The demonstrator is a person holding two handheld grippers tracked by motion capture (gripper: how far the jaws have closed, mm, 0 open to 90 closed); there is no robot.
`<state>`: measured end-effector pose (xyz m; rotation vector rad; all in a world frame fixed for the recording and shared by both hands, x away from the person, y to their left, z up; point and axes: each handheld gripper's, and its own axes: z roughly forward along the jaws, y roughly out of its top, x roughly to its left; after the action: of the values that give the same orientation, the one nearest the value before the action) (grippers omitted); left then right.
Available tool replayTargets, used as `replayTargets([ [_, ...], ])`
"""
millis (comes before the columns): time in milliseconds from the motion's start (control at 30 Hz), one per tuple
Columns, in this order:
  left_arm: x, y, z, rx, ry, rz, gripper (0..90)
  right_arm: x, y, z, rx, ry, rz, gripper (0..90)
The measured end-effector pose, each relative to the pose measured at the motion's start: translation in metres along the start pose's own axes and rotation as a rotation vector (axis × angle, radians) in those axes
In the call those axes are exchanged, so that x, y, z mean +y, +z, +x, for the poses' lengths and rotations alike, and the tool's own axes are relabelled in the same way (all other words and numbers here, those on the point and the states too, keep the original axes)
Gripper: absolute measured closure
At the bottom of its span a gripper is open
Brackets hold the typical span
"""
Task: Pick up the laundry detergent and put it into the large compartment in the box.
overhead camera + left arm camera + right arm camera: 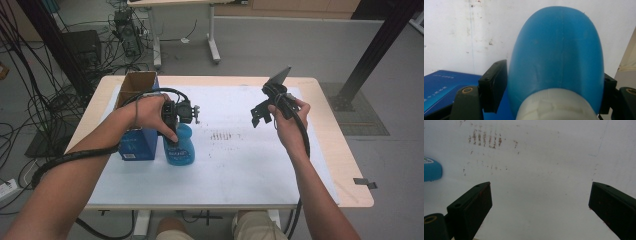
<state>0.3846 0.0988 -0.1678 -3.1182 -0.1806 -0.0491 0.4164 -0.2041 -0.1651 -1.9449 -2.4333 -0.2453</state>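
Left tongs [554, 85] clamped around blue bottle [556, 55]; right tongs [540, 202] spread wide above table [544, 165].

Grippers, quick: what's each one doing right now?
Left gripper: shut on the blue bottle, beside the blue box.
Right gripper: open, holding nothing, above the white table cover.

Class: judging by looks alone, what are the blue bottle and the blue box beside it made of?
Blue bottle: probably moulded plastic, smooth, semi-matte; a seam line runs down its body.
Blue box: likely printed cardboard; its open top shows brown board.
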Motion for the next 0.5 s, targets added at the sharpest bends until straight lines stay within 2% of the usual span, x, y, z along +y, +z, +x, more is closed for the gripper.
replayTargets([
  [233, 0.0015, -0.0005, 0.0041, -0.027, -0.002, 0.0, 35.9, -0.0008, -0.0001, -0.0005, -0.003, 0.004, -0.002, 4.8],
  [500, 0.0025, -0.0005, 0.0046, -0.031, -0.002, 0.006, 37.4, -0.0008, -0.0002, 0.0, -0.003, 0.0, -0.001, 4.8],
])
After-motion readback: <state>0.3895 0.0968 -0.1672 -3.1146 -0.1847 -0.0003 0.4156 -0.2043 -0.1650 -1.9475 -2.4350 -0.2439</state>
